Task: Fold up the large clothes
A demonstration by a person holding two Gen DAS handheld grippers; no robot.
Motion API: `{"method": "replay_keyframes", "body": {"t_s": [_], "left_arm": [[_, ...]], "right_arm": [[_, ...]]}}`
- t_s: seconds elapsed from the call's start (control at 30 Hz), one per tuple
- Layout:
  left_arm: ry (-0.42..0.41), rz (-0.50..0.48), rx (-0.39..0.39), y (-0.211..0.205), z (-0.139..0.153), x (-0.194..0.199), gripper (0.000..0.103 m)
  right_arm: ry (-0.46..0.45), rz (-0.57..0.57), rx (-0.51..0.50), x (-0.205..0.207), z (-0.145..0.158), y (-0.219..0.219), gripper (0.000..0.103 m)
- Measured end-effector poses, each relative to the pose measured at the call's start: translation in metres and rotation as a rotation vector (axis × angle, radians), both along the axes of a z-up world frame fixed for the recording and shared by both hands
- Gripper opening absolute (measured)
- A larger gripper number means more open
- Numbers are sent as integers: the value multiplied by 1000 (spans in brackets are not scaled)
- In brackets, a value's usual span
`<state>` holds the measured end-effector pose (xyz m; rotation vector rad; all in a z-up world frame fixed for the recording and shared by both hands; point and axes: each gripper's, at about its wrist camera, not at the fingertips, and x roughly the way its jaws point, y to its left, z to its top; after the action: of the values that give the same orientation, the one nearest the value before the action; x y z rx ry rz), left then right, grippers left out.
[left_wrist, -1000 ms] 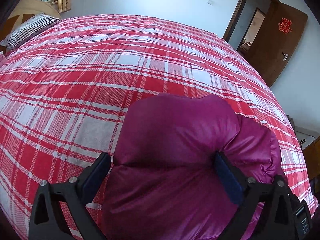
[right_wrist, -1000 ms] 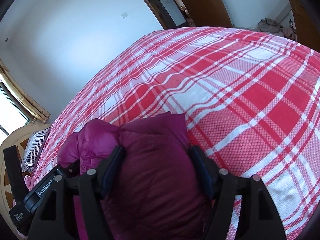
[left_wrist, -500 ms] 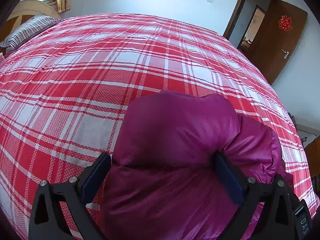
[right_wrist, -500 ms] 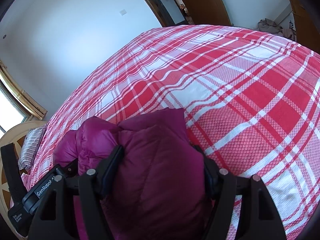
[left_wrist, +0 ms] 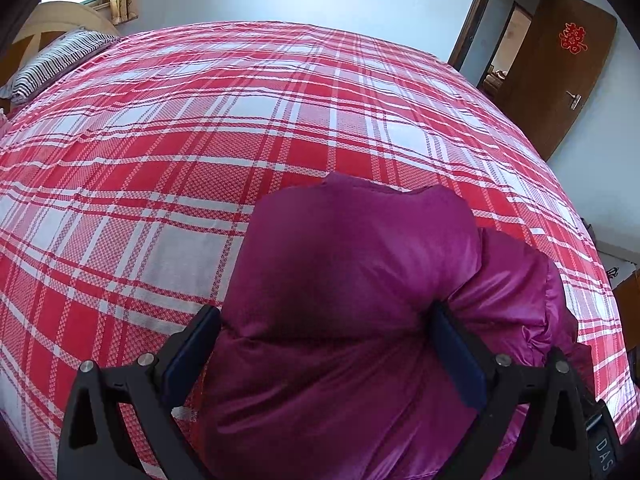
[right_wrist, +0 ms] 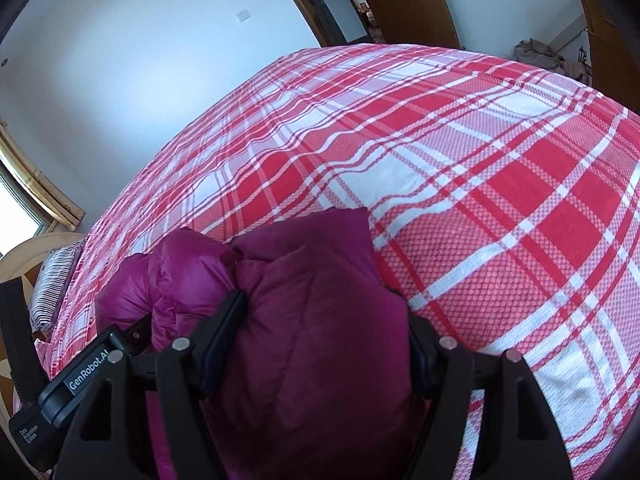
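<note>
While both tongs still clamp jacket [left_wrist: 352,280] | bundle sits farther up bed [left_wrist: 200,140]

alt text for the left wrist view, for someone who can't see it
The left tongs clamp a bulky magenta puffer jacket on a bed with a red-and-white plaid cover. A striped pillow lies far left; a brown door stands open right.

Item count: one magenta padded jacket [left_wrist: 352,280], one bed [left_wrist: 200,140] under a red plaid cover, one striped pillow [left_wrist: 52,64] at upper left of the frame, one wooden door [left_wrist: 560,80] at upper right, two tools: left tool [left_wrist: 326,340], right tool [right_wrist: 320,328].
</note>
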<state>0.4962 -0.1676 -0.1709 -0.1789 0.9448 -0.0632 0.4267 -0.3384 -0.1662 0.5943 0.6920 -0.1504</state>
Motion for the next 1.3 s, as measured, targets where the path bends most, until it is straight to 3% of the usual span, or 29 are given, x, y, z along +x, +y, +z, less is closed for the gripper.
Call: {"method": "replay_keyframes", "body": {"t_s": [0.67,0.83,0.97,1.13,1.3], "left_arm": [[5,2,10,-1,-1,2,102],[41,-38,-51,11,12,-15,102],[-14,-123,0,8,31,-50,102],[-65,-175,100,-5,24,-75,102],[-34,-161,54,-2,7,-67,102]], "right_arm": [[47,-9,-72,6,1,9,73],[45,-7,-80,7,0,10,74],[40,-5,-75,6,0,9,74],[35,-5,-69,5,0,9,74],[34,-5,-65,5,0,9,74]]}}
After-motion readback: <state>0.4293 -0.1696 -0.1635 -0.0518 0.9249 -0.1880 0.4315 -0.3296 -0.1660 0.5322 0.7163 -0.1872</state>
